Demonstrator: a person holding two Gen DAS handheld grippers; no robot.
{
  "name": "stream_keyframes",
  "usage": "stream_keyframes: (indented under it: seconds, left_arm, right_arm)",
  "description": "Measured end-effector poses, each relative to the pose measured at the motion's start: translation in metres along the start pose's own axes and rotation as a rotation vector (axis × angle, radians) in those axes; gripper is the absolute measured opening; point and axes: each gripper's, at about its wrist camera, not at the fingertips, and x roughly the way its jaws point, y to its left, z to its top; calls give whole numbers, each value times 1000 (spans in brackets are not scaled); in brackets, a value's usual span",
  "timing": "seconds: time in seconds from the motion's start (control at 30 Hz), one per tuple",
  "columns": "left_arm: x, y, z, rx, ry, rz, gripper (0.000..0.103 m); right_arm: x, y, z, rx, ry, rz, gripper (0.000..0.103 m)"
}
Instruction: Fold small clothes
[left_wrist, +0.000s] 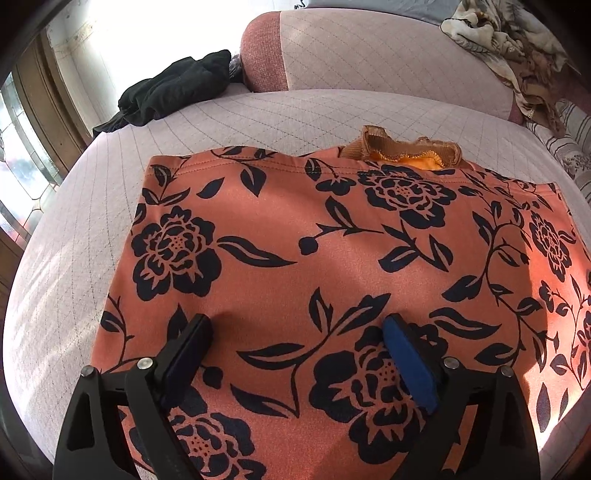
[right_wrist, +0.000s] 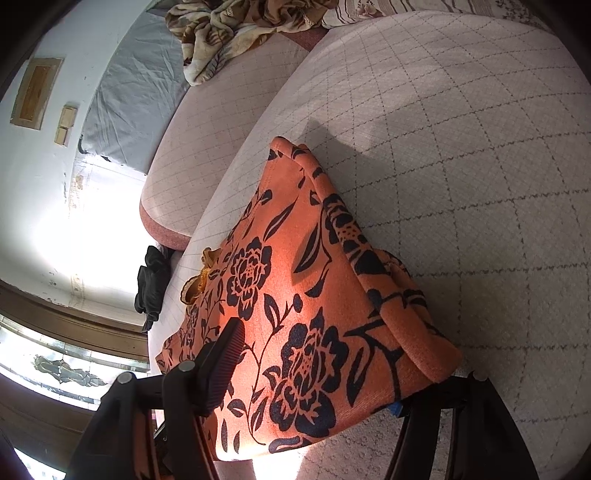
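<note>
Folds at risk on the quilted sofa seat (left_wrist: 295, 110) — the orange floral garment (left_wrist: 332, 258) lies flat beneath the wide-open, empty left gripper (left_wrist: 297, 330), while the right gripper (right_wrist: 332, 376) half-open around its bunched corner — grip unclear — could drag layers askew.

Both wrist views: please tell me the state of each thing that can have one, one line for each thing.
Floral garment: spread on the quilted cushion, right edge folded over.
Brown and orange garment: mostly hidden under the floral one.
Black garment: crumpled.
Patterned cloth: crumpled.
Left gripper: open, holding nothing.
Right gripper: state unclear, garment between its jaws.
</note>
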Motion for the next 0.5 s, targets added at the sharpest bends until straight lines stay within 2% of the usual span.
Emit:
stream_keyframes:
  seconds: [0.37,0.5]
  left_arm:
    - [1,3,1,-14,9,-14,94]
    - [-13,2,-4,-22,-59,-10,94]
  right_arm:
    - [2,3,3,-4,4,-26,67]
    - [4,2,3,-4,9,-32,68]
